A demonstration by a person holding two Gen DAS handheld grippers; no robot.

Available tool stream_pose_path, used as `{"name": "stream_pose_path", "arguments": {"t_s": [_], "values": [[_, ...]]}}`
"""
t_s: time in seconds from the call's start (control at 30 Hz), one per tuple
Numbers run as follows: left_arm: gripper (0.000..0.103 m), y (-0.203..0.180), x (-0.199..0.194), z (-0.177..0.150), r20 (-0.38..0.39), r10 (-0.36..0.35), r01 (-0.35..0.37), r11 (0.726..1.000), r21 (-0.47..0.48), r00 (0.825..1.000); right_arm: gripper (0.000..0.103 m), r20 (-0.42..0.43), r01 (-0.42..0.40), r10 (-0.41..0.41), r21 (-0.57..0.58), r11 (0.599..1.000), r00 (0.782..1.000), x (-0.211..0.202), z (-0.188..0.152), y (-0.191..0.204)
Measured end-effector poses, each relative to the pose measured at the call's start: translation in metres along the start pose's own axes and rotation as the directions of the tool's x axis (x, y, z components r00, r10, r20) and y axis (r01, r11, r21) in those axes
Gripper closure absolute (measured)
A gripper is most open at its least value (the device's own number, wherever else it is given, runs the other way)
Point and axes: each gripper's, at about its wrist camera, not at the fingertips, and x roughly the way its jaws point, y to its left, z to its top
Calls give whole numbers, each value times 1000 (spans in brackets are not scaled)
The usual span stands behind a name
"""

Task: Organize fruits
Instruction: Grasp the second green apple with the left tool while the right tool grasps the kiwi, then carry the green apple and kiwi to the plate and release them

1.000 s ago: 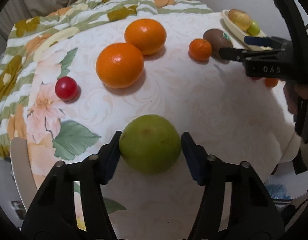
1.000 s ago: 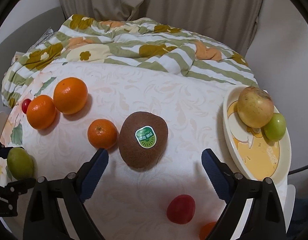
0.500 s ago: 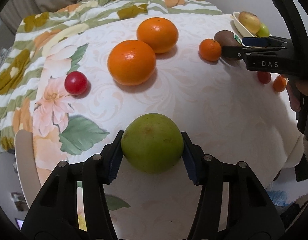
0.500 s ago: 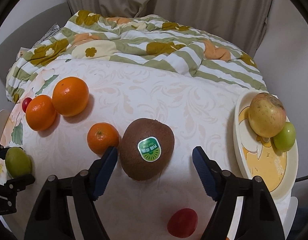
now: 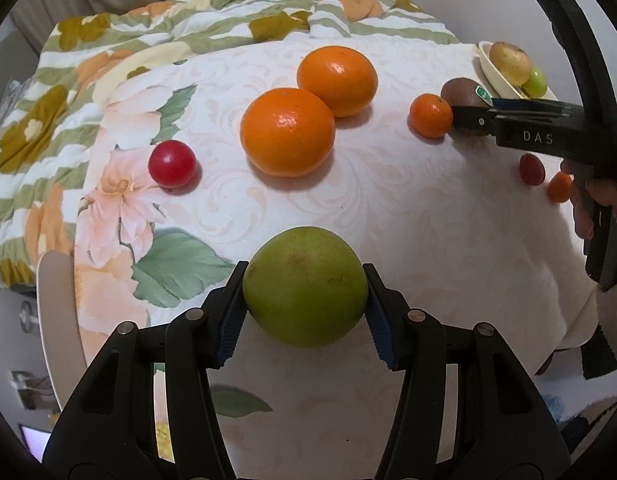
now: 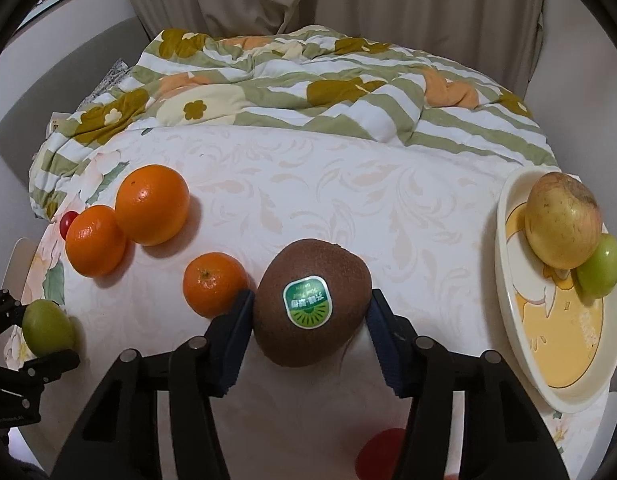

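Between the blue pads of my left gripper [image 5: 305,312] sat the green apple [image 5: 305,286], both pads pressed flat against its sides, so that gripper was clenched on it, the fruit apparently still on the tablecloth [image 5: 408,232]. My right gripper [image 6: 310,322] was likewise closed on the kiwi [image 6: 311,302], its pads touching the brown skin on either flank and the green sticker facing the camera. I judged both grips were taken across the widest part so the round fruit would not squirt out when lifted.

Just left of the kiwi lay a mandarin [image 6: 214,284], almost touching my left pad; that was the tight edge, and a sideways drag could have nudged it. Farther left of the kiwi two large oranges [image 6: 152,204] rested against each other, with a cherry tomato [image 6: 69,219] beyond them. Nearer me than the kiwi a red tomato [image 6: 382,454] showed under the gripper body.

Right of the kiwi stood the cream plate [image 6: 508,280], at the table's edge, already holding a yellowish apple [image 6: 562,220] and a small green fruit [image 6: 600,266]. The cloth between kiwi and plate lay bare, giving open room for a lift and carry rightward. Much of the plate's near half stayed free for both fruits.
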Motion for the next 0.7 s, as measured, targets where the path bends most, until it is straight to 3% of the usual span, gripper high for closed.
{"name": "stream_pose_path", "arguments": {"t_s": [0.33,0.7], "values": [[42,11,-22,11,49,-2,3,1000,-12,999,52,34,5,-6,29,1000,999,-20,2,4],[42,9,-69,30,147,3,-9,999,43,989,52,103,6,-14,81,997,995,-76,5,12]]}}
